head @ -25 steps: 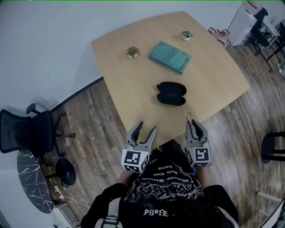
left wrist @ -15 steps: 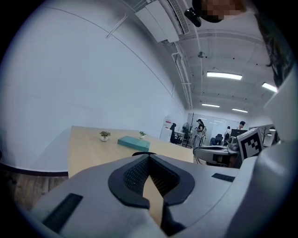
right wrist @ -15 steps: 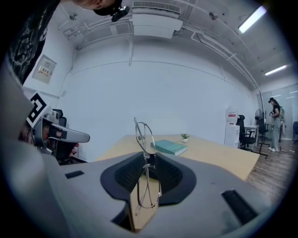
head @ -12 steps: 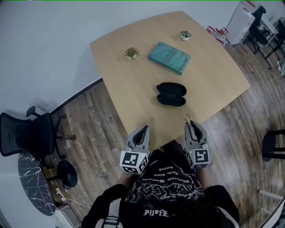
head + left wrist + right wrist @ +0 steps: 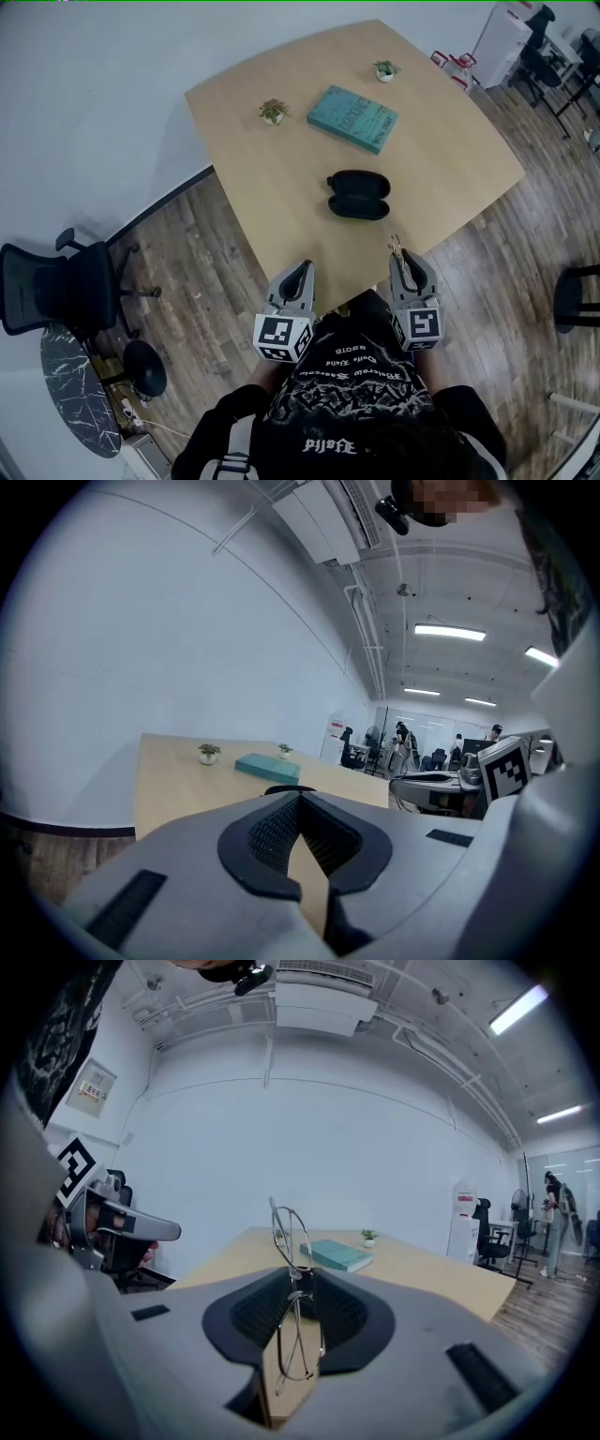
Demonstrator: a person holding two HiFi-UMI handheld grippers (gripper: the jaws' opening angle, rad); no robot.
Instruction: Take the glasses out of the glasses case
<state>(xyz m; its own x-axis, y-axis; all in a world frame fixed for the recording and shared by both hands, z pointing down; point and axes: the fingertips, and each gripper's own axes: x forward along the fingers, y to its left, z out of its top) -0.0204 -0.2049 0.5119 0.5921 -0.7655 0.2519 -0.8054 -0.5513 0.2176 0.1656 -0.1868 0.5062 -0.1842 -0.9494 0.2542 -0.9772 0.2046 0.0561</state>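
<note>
The black glasses case (image 5: pixel 358 195) lies open on the wooden table (image 5: pixel 441 159), well beyond both grippers. My right gripper (image 5: pixel 405 259) hovers at the table's near edge, shut on the thin wire-framed glasses (image 5: pixel 292 1283), which stand on edge between its pads with one lens sticking out past the tips. My left gripper (image 5: pixel 302 274) is beside it, off the table's near corner, shut with nothing between its pads (image 5: pixel 281 832). Over the left gripper's tips only a dark sliver of the case (image 5: pixel 291 788) shows.
A teal book (image 5: pixel 352 119) lies behind the case, with two small potted plants (image 5: pixel 273 112) (image 5: pixel 384 70) near the far edge. A black office chair (image 5: pixel 56 281) stands on the wood floor at left. More chairs and a white cabinet (image 5: pixel 506 37) sit at far right.
The left gripper's jaws have gone from wide open to shut, with nothing between them. The right gripper keeps its hold on the glasses, and neither hand has shifted.
</note>
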